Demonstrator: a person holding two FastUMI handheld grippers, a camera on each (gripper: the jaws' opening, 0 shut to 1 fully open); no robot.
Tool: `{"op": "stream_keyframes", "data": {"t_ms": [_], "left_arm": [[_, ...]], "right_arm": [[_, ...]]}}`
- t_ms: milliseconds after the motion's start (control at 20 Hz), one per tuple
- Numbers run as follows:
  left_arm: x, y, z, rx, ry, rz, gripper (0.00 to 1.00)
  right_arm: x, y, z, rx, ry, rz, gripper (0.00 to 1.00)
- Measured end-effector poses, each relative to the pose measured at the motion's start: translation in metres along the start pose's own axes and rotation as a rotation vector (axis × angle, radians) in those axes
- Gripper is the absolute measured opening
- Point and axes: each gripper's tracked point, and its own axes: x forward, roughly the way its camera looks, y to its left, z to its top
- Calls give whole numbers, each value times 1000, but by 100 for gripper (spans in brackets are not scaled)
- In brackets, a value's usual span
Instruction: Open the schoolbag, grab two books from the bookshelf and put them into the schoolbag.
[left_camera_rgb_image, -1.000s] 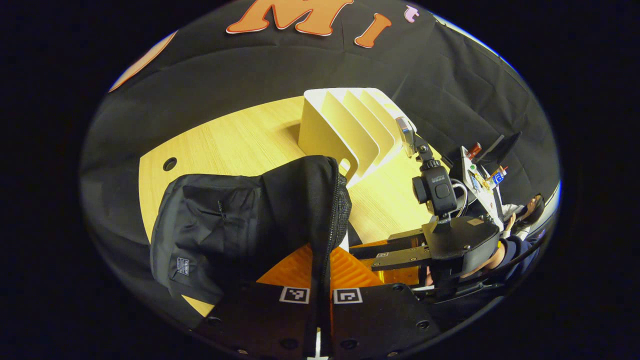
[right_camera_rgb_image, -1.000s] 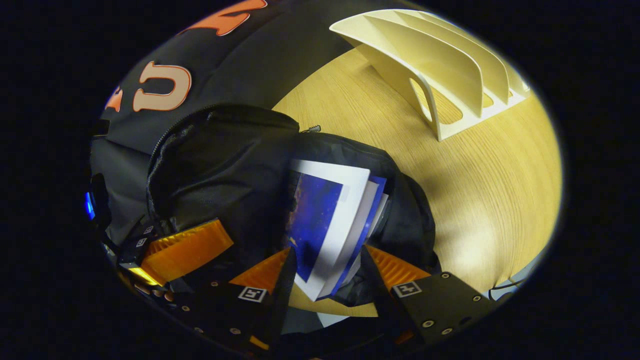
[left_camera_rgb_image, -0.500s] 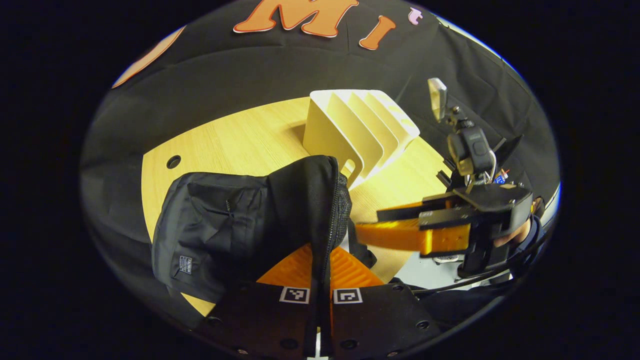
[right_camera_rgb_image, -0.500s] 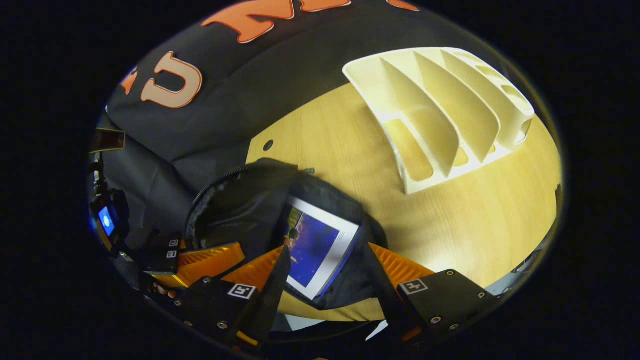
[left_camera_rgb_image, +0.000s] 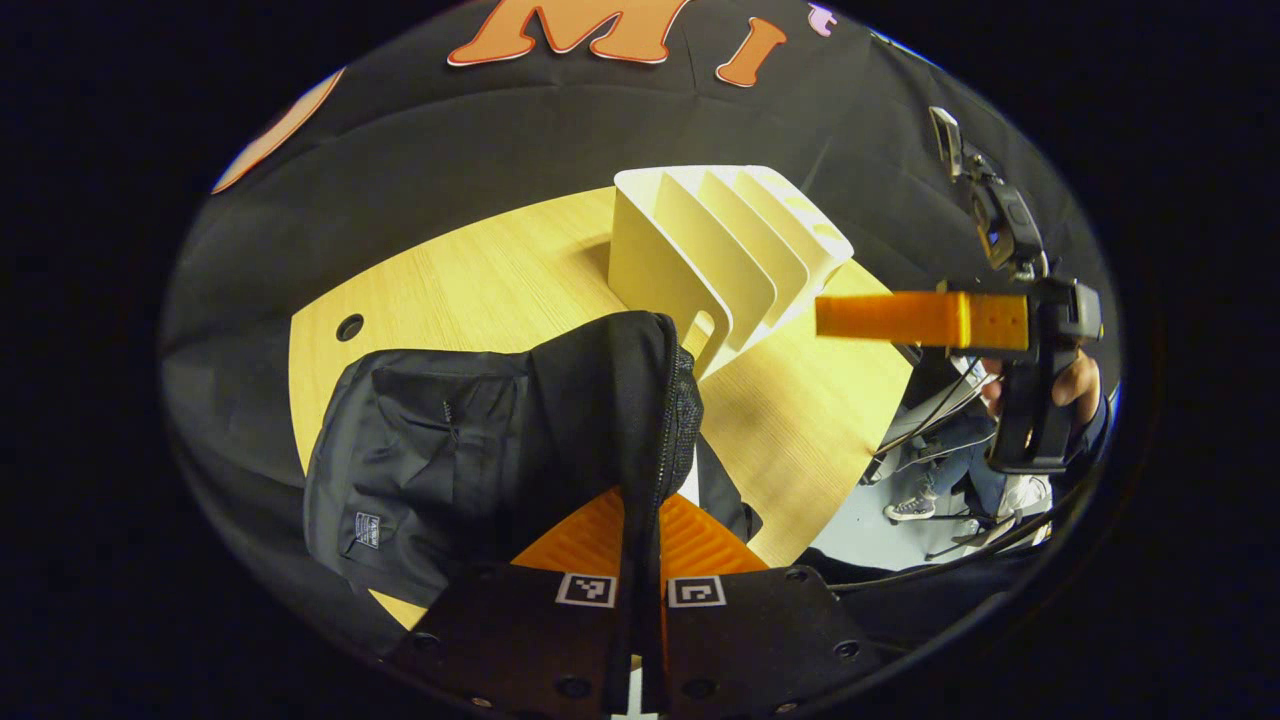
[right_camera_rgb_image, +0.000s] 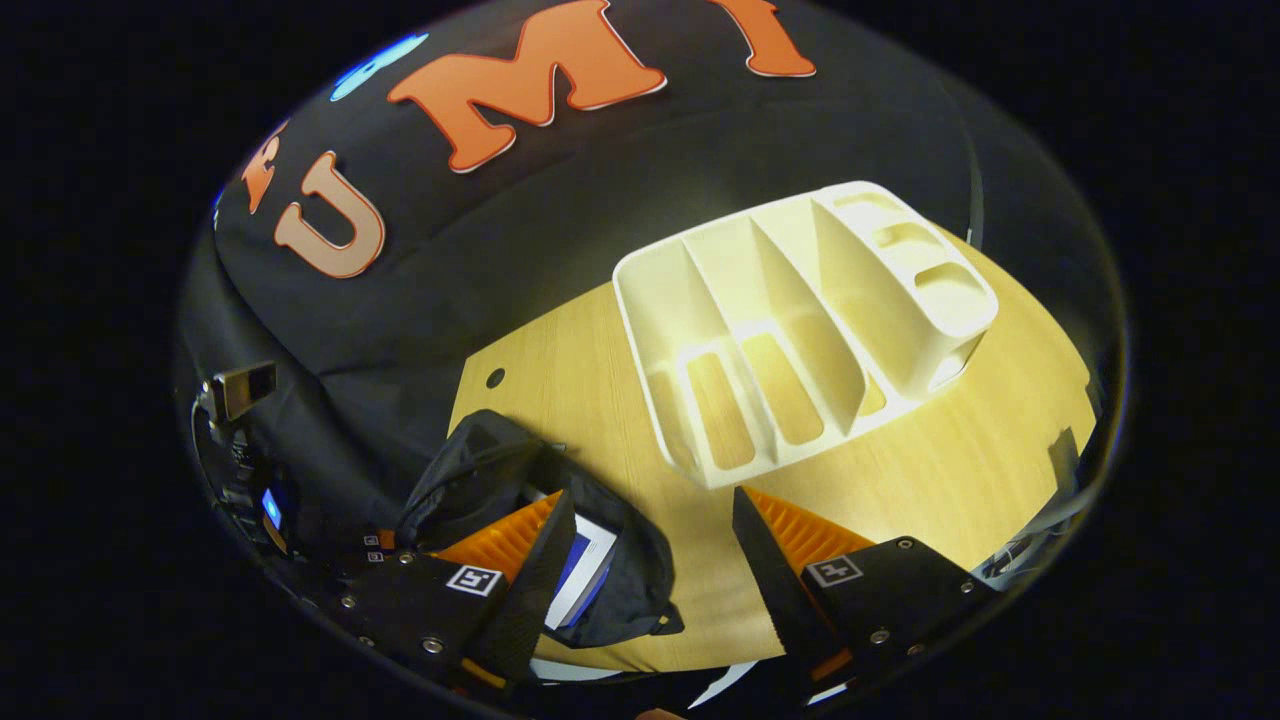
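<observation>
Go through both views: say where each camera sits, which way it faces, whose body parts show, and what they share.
Left gripper view: rides the left gripper, low, facing the schoolbag whose edge its fingers pinch; the right gripper and a hand show beyond.
Right gripper view: rides the right gripper, high, looking down past open fingers at the bookshelf.
Shared: schoolbag, bookshelf, table.

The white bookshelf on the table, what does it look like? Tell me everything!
The bookshelf is a cream-white rack that looks like smooth plastic, with slanted dividers making several slots. Long oval holes are cut in its floor, and the wood shows through. Every slot in sight is empty. It stands upright on the wooden table, beyond the black schoolbag and apart from it. Nothing else touches it.
</observation>
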Motion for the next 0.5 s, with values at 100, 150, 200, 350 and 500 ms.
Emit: {"op": "stream_keyframes", "data": {"t_ms": [100, 150, 200, 350, 500], "left_arm": [[3, -5, 5, 0, -4, 9, 7], [5, -9, 7, -2, -8, 14, 11], [7, -13, 9, -4, -7, 23, 14], [9, -22, 15, -18, -15, 71, 19], [9, -36, 25, -23, -34, 109, 21]], "right_arm": [[-8, -13, 21, -30, -57, -18, 97], [-11, -21, 30, -51, -86, -34, 96], [-15, -31, 39, -69, -109, -52, 96], [-24, -43, 59, -115, -142, -59, 97], [-33, -58, 85, -160, -209, -73, 96]]}}
